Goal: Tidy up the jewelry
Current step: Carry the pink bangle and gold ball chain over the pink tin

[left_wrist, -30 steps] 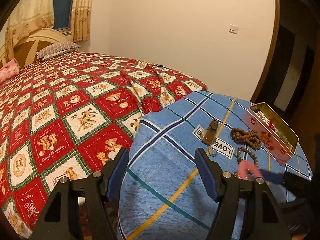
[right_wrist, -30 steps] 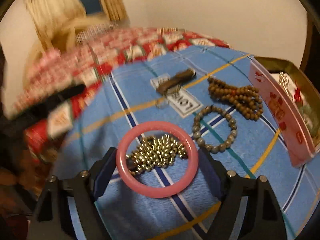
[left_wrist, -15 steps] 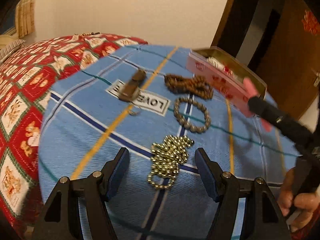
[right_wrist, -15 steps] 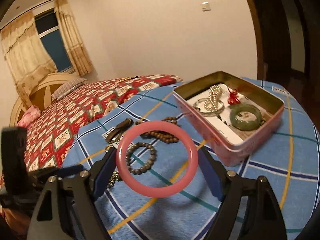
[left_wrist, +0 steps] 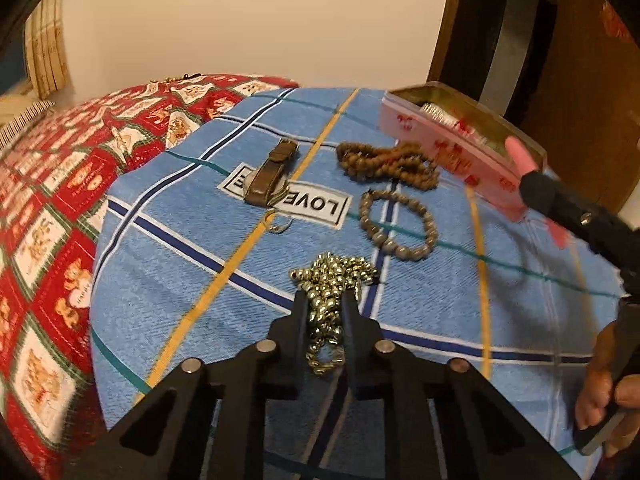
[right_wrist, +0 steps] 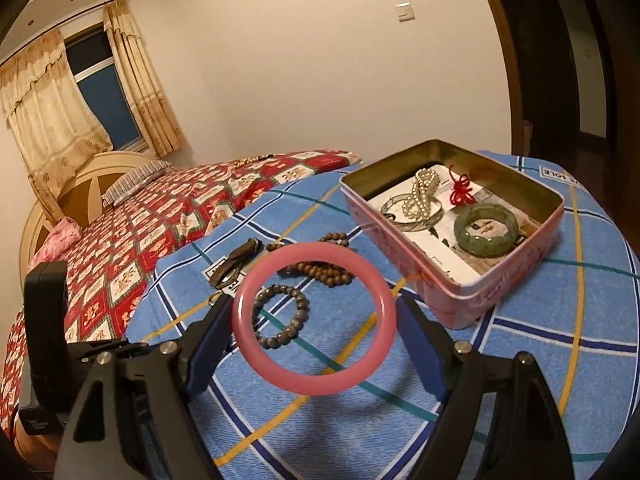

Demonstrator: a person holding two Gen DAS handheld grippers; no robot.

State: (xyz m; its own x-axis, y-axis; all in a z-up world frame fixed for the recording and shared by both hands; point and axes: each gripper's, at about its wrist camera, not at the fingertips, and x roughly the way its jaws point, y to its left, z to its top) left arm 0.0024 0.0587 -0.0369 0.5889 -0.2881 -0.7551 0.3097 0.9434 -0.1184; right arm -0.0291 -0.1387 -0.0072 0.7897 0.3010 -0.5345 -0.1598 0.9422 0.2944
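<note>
Blue plaid cloth point(left_wrist: 168, 280) bears the pink tin point(right_wrist: 500, 296), near which a gold bead chain point(left_wrist: 332, 284) has just been pinched by the left gripper point(left_wrist: 325, 312), while the right gripper point(right_wrist: 314, 332), spread wide, clasps the pink bangle point(right_wrist: 314, 384) beside that tin, awaiting lowering inside.

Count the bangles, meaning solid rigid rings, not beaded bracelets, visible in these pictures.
2. The pink bangle is gripped in the right hand-held gripper. The green bangle lies inside the pink tin. Others could be hidden under the tin's contents.
</note>
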